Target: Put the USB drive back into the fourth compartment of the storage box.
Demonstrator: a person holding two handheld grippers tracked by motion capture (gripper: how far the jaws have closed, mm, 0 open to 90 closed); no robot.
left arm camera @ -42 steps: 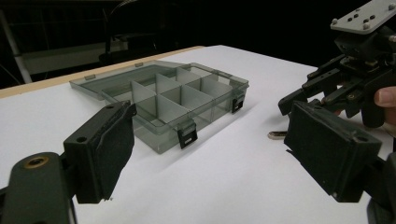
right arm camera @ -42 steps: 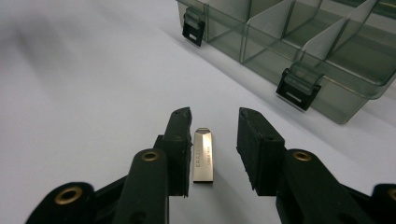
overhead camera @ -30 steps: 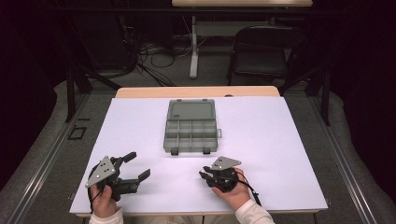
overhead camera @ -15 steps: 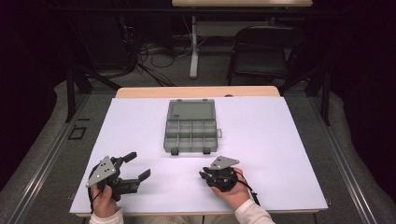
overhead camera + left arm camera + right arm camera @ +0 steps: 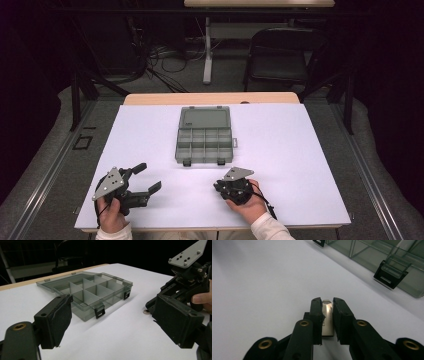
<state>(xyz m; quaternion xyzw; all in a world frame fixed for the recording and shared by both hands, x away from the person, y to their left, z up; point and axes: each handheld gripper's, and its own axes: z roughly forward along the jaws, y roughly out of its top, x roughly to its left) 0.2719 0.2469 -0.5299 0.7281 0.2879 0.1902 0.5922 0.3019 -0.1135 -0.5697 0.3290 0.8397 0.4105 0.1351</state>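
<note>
**Drive in the grip, box ahead**

Your right gripper (image 5: 327, 305) has its jaws closed on a small metal USB drive (image 5: 327, 319), which sits lengthwise between the pads with its tip just showing past them. In the left gripper view the drive looks to be low at the counter (image 5: 300, 150), so you appear to be at the pick-up itself: the grasp is made, the lift is not yet clear.

The open compartment box (image 5: 204, 136) lies ahead of that gripper and a little to its left, well apart from it, with its two black latches facing you and its lid folded away to the far side. None of its compartments appear to hold anything.

Your left gripper (image 5: 145, 177) rests at the near left of the counter with its jaws spread wide and nothing between them, well apart from the box.

The next move, as it looks from here, calls for a straight lift, a carry forward over the near wall of the box, and a low release into one compartment. Keep the drive level; it is slim and smooth and could slip or tip on a divider
</note>
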